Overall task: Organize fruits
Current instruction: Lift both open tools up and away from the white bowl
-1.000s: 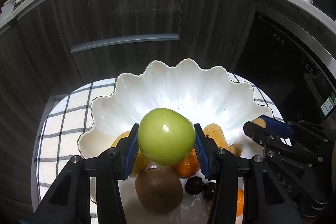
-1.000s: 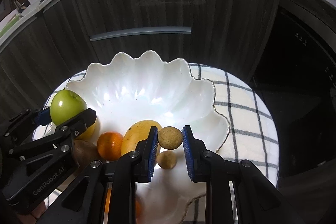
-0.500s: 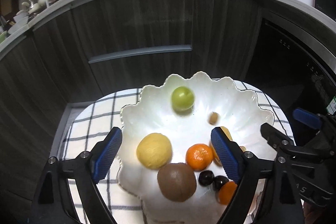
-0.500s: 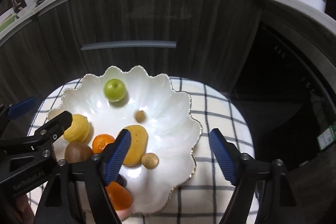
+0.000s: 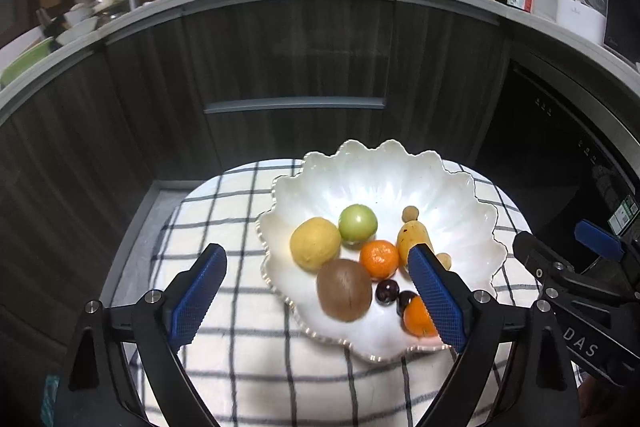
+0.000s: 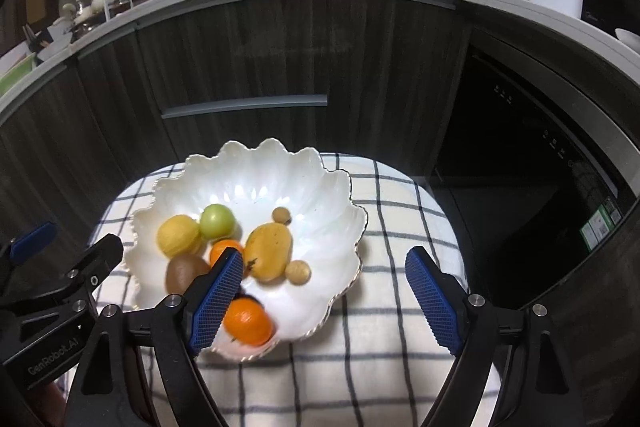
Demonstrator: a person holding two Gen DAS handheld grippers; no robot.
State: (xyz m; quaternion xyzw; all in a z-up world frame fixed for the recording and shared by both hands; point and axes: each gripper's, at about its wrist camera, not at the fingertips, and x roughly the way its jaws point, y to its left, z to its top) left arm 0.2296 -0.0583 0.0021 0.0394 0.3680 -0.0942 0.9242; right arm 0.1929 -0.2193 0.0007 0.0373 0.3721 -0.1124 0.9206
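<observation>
The scalloped bowl (image 5: pixel 384 183) is glossy white, pearly under the light — ceramic by its look. The checked cloth (image 5: pixel 248 363) below is soft, matt fabric. The green apple (image 5: pixel 357 222) shines smooth; the kiwi (image 5: pixel 344 289) is dull and fuzzy. Each tool's pads (image 6: pixel 218 297) are blue, finely textured — set in matt black plastic. Cabinet fronts (image 5: pixel 288 59) show dark matt wood grain.

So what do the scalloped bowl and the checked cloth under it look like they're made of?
Scalloped bowl: probably glazed ceramic or porcelain, as it is glossy pearly white with bright highlights and a thin gold-looking rim. Checked cloth: woven fabric, matte cream with dark grid lines, draping softly.
</observation>
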